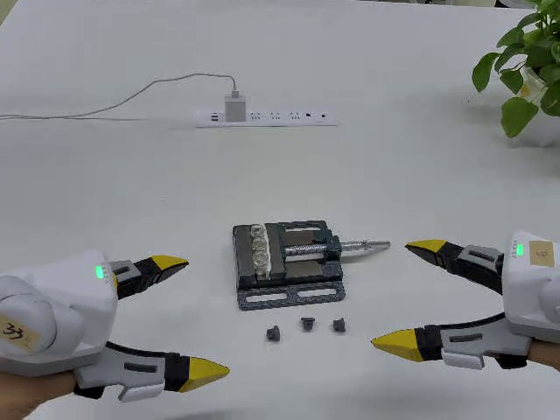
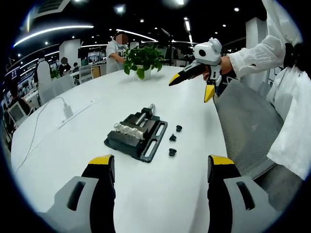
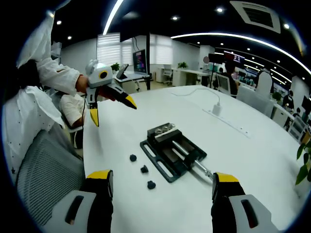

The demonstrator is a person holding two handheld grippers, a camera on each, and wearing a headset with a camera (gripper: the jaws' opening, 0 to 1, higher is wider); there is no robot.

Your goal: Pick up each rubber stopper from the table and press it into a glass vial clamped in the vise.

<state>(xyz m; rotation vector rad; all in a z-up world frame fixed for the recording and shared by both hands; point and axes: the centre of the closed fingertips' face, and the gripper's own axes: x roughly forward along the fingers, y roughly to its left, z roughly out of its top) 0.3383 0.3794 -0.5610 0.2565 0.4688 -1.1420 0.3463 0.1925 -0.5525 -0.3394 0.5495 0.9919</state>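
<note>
Left gripper (image 1: 199,315), head view: jaws apart, empty; right gripper (image 1: 395,296) likewise. I judge both readied to pick. Between them lie three rubber stoppers (image 1: 307,325), before the vise (image 1: 284,262) gripping glass vials (image 1: 260,249) steady for pressing. Left gripper view: stoppers ahead, right of vise. Right gripper view: ahead, left.

The left hand-held gripper (image 1: 191,315) sits low on the person's left. Its jaws are spread wide and its yellow tips point inward to the right. The right hand-held gripper (image 1: 395,296) mirrors it on the other side, jaws just as wide, tips aimed left. The two are well apart. A green light (image 1: 100,272) glows on the left one's white body. The right sleeve (image 2: 252,53) and the left sleeve (image 3: 58,75) are white.
</note>
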